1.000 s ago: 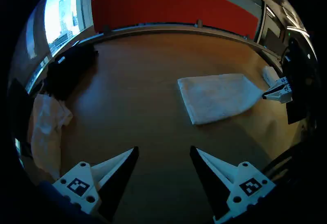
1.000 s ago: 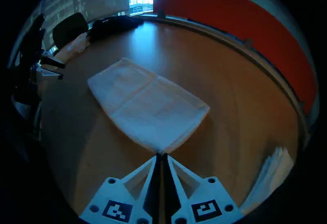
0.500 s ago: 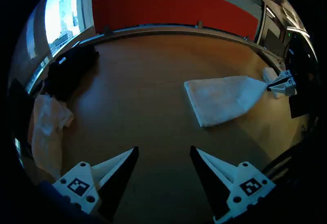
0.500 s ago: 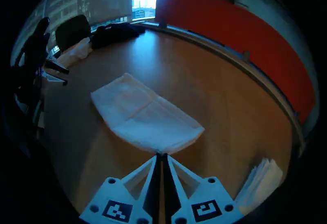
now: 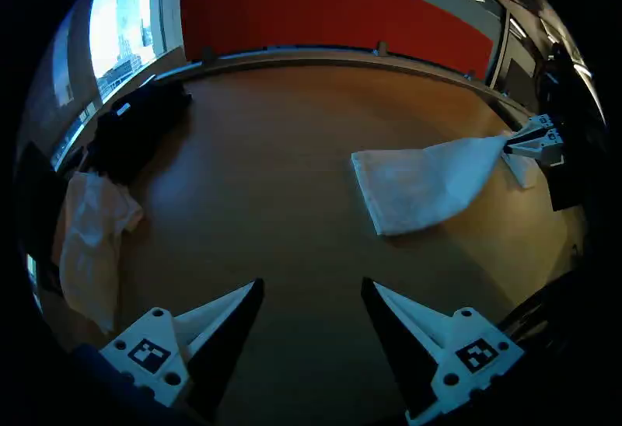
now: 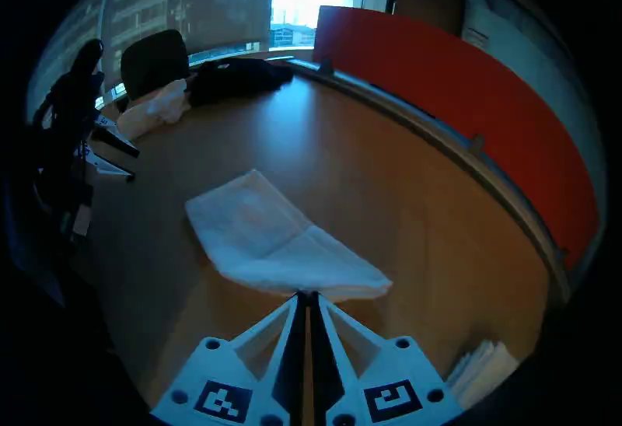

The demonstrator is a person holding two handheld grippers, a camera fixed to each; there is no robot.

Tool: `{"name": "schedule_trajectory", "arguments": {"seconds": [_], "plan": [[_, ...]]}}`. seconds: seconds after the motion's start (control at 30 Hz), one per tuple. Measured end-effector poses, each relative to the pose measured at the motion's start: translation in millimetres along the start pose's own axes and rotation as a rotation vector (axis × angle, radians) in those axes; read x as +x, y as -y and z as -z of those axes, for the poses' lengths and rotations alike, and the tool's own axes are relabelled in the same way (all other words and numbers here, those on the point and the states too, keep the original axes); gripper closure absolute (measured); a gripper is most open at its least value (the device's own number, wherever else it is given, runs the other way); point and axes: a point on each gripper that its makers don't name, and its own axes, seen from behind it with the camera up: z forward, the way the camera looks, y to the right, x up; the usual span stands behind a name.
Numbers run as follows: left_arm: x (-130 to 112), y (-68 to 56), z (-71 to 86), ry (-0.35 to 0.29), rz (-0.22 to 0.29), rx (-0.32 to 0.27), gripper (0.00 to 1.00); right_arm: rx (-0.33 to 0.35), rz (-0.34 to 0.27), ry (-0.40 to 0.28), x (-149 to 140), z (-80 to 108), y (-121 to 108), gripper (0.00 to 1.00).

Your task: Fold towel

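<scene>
The towel (image 6: 264, 243) lies on the desk (image 5: 264, 162), toward the edge nearest the right hand-held gripper (image 6: 307, 298). This gripper's jaws are closed on one towel corner, which is raised off the desk while the rest lies flat. The left hand-held gripper (image 5: 311, 282) hangs over bare desk, well apart from the towel, jaws wide and empty. Judgement: the cloth appears light, soft and limp, and is likely to slide on smooth wood. A second hold at the neighbouring corner is advisable to keep the edge straight.
</scene>
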Motion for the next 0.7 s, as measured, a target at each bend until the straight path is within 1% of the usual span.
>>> {"name": "schedule_trajectory", "arguments": {"seconds": [0.3, 0.5, 0.7], "plan": [[-1.1, 0.7, 6.3, -0.013, 0.017, 0.007, 0.07, 0.039, 0.075, -0.039, 38.3, -7.3, 10.4, 0.97], [-4.2, 1.2, 9.5, -0.016, 0.027, 0.010, 0.07, 0.070, 0.108, -0.045, 50.9, -13.8, 19.5, 0.97], [-10.1, 0.7, 12.6, -0.014, 0.035, 0.011, 0.07, 0.113, 0.145, -0.051, 63.6, -25.8, 34.9, 0.97]]}}
